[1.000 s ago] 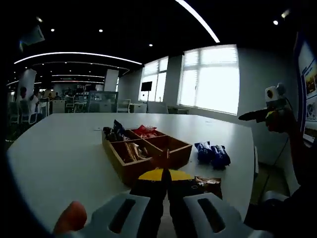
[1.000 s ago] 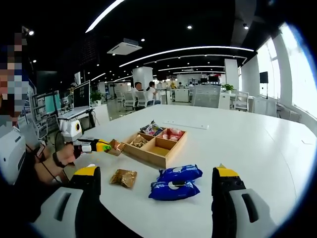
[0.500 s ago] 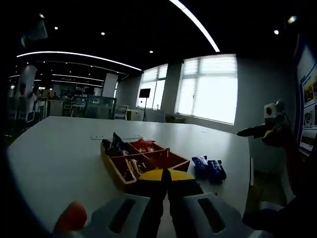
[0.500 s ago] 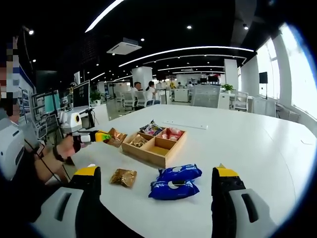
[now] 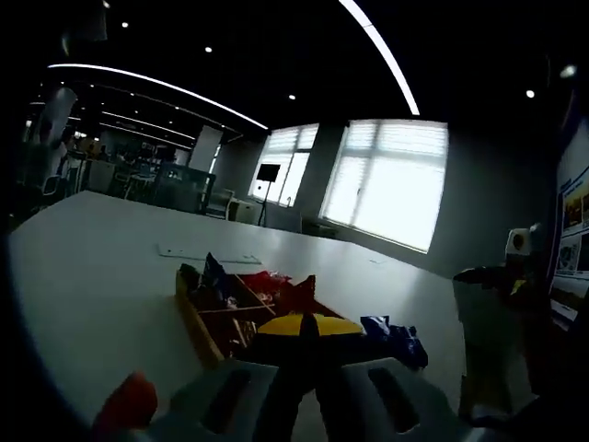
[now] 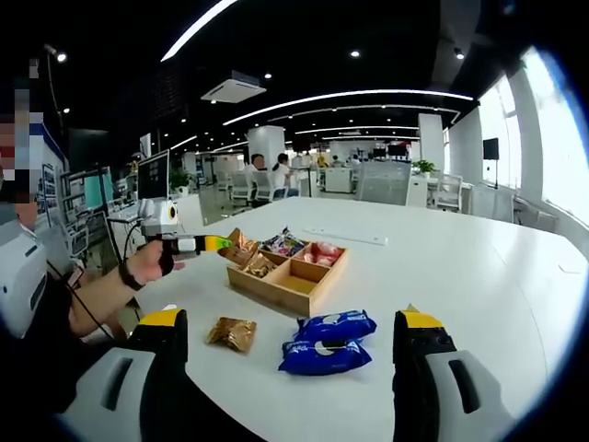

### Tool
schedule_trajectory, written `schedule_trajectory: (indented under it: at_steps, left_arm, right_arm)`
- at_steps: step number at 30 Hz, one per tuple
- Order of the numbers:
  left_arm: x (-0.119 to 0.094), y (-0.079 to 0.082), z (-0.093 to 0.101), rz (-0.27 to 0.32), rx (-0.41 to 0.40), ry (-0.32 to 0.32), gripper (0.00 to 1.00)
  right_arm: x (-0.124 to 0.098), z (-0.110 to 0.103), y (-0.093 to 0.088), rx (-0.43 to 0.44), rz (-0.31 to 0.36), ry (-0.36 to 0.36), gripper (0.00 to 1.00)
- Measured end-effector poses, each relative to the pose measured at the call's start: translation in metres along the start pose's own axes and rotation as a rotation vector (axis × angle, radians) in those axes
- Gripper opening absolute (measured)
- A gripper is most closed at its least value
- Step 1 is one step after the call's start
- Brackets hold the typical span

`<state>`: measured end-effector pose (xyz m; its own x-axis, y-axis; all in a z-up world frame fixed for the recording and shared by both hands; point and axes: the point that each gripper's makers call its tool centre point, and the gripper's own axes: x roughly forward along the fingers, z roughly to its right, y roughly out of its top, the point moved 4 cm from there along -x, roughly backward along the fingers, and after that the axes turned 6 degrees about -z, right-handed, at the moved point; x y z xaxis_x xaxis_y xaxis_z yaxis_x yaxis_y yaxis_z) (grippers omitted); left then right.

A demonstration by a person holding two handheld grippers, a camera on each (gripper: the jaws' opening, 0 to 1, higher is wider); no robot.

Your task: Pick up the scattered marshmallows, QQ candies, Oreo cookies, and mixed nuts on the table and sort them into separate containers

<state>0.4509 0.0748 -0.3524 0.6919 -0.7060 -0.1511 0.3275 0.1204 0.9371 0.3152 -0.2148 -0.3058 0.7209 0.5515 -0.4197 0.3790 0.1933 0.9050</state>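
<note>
Brown nut packet clamped in closed left gripper, held over wooden tray at its 9 o'clock corner, not yet dropped. Tray compartments already partly filled with sorted snacks. Left to sort: second brown packet and two blue Oreo packs on white table, at 6 o'clock from tray. Right gripper spread wide, empty, blue packs lying between its yellow-tipped fingers.

no legible text; print on blue packets and wall poster too blurred.
</note>
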Motion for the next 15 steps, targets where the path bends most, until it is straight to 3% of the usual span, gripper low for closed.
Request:
schedule_trajectory:
  at_steps: [7, 15]
  left_arm:
    - [0.021, -0.007, -0.009, -0.019, -0.112, -0.009, 0.06]
    - [0.025, -0.013, -0.017, -0.036, -0.147, 0.005, 0.06]
  right_arm:
    - [0.004, 0.001, -0.001, -0.001, -0.013, 0.001, 0.88]
    - [0.005, 0.000, -0.003, -0.008, -0.025, 0.001, 0.88]
